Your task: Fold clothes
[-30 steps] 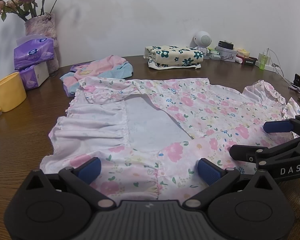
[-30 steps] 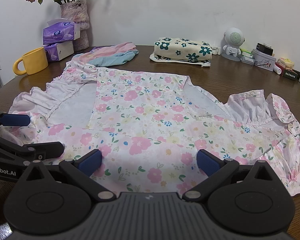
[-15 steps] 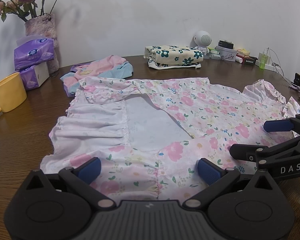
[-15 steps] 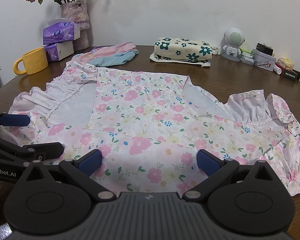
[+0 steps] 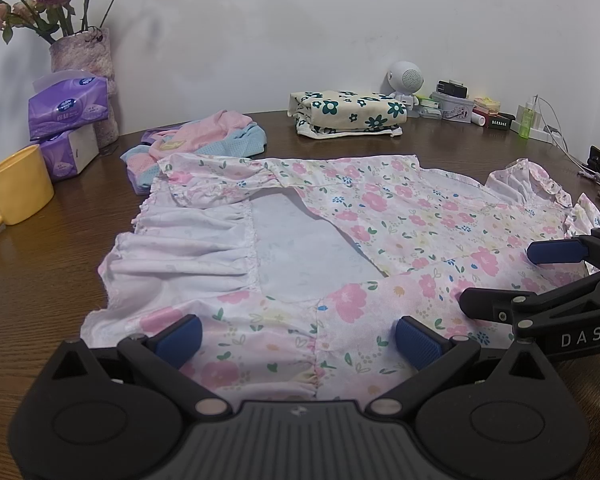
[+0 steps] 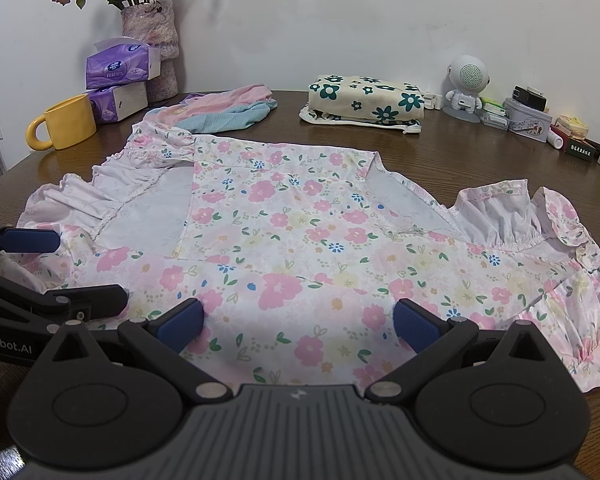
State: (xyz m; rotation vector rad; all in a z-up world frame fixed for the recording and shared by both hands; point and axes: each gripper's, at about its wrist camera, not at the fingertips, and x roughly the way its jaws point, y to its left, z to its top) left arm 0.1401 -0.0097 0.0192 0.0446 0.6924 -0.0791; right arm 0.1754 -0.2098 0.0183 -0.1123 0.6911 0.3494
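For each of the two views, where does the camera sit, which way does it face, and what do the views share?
Left wrist view: sits on the left gripper, facing across the floral dress toward the wall; its own open fingers show below, and the right gripper reaches in from the right edge.
Right wrist view: sits on the right gripper, facing the same way; open fingers below, left gripper at the left edge.
Shared: the dress, yellow mug, tissue packs, vase, folded flowered cloth.

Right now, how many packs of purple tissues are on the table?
2. Both are stacked at the far left, by the vase: the upper tissue pack lies on the lower tissue pack, just behind the yellow mug. Others may be hidden behind them.
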